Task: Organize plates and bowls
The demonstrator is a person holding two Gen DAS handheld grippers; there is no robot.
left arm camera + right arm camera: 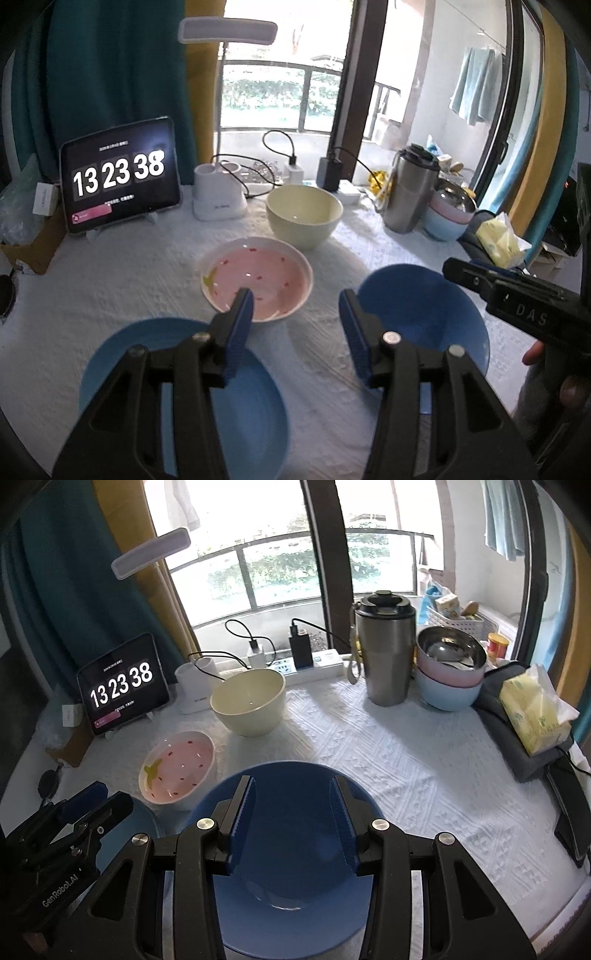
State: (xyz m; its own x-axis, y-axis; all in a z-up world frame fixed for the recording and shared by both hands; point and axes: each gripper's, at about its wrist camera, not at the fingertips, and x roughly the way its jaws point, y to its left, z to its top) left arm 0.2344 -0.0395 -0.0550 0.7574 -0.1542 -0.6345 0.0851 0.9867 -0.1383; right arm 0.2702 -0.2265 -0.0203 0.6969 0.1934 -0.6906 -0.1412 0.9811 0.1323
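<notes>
A blue plate lies near the table's front, under my open, empty left gripper. A pink strawberry-pattern plate sits just beyond it; it also shows in the right wrist view. A cream bowl stands behind that, also in the right wrist view. A blue bowl sits under my open, empty right gripper; it also shows in the left wrist view. The right gripper's body hovers over that bowl's right side.
A tablet clock, a white lamp base, chargers and a power strip line the back. A steel tumbler, stacked pink and blue bowls with a steel bowl, a tissue pack and a grey pouch are at the right.
</notes>
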